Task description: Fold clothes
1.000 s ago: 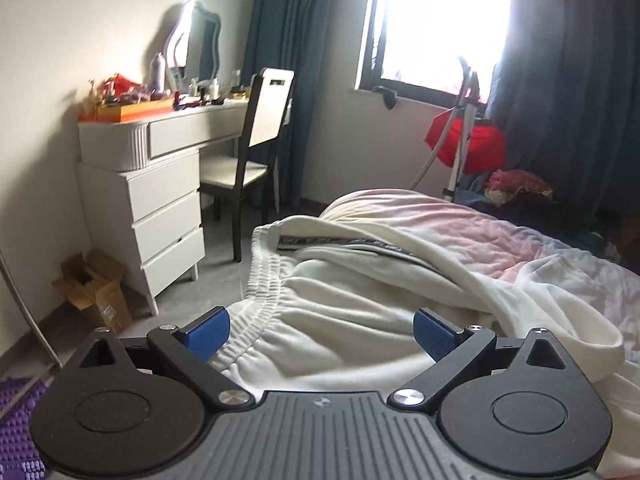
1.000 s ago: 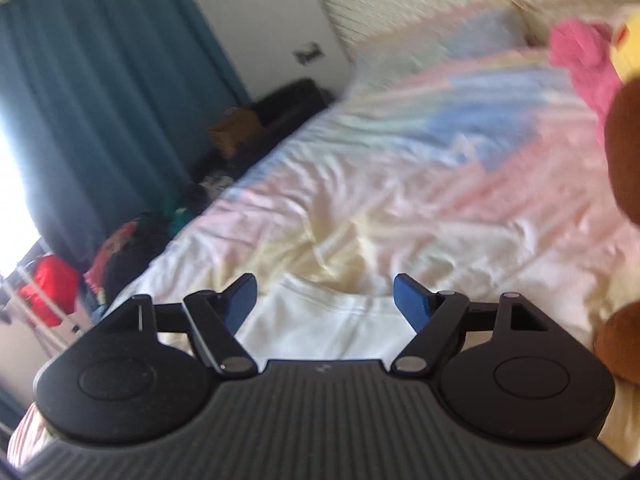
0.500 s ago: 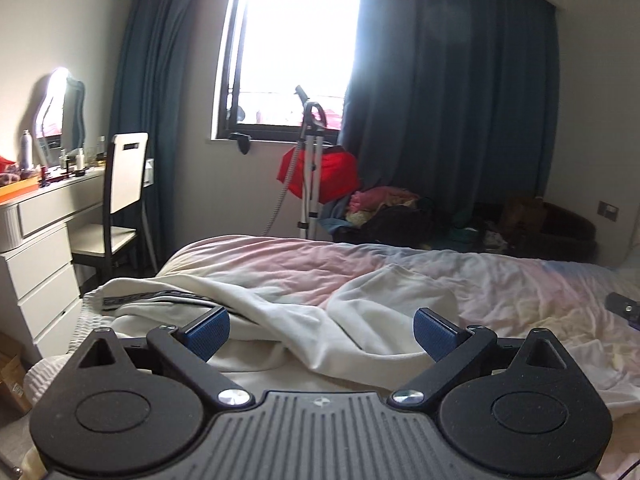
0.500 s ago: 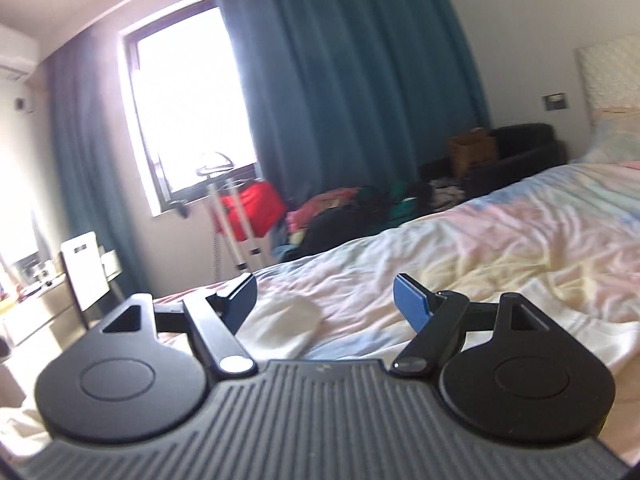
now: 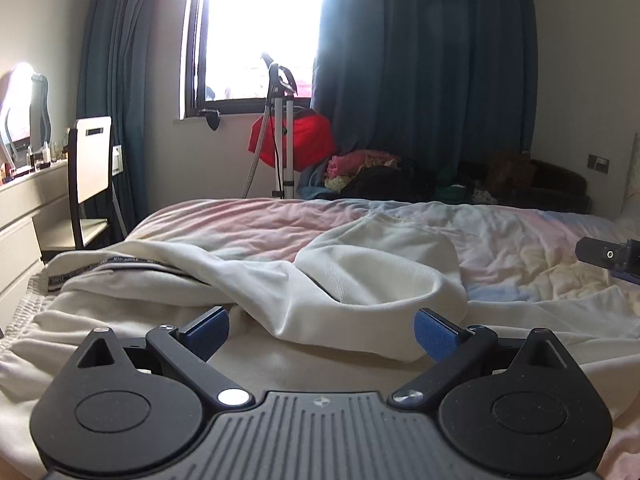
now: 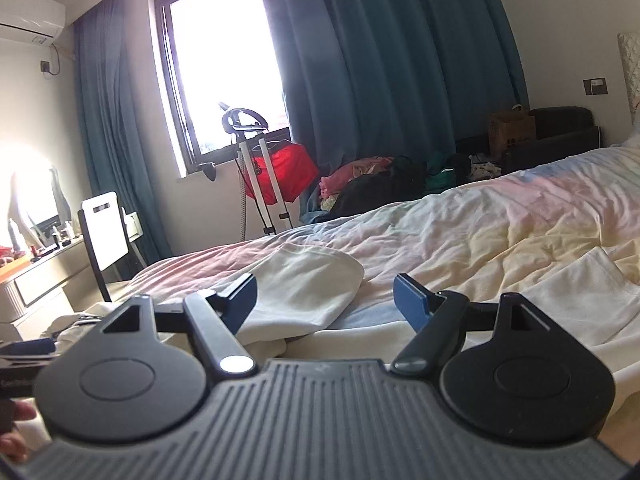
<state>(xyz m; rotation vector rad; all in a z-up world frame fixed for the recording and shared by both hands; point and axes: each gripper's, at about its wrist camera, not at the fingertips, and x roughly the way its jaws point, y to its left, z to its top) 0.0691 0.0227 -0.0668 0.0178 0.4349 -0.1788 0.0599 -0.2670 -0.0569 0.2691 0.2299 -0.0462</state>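
Note:
A cream-white garment lies crumpled on the pastel bedspread, its ribbed hem at the left edge of the left wrist view. It also shows in the right wrist view. My left gripper is open and empty, low over the garment's near folds. My right gripper is open and empty, just above the cloth; its tip shows at the right edge of the left wrist view. A flat part of the white cloth lies to the right.
A dressing table and white chair stand left of the bed. A garment steamer with a red item stands under the window. A clothes pile and dark sofa lie beyond the bed.
Both grippers have swung round towards the window side of the room; the left one has come closer to the garment. Both stayed open and empty.

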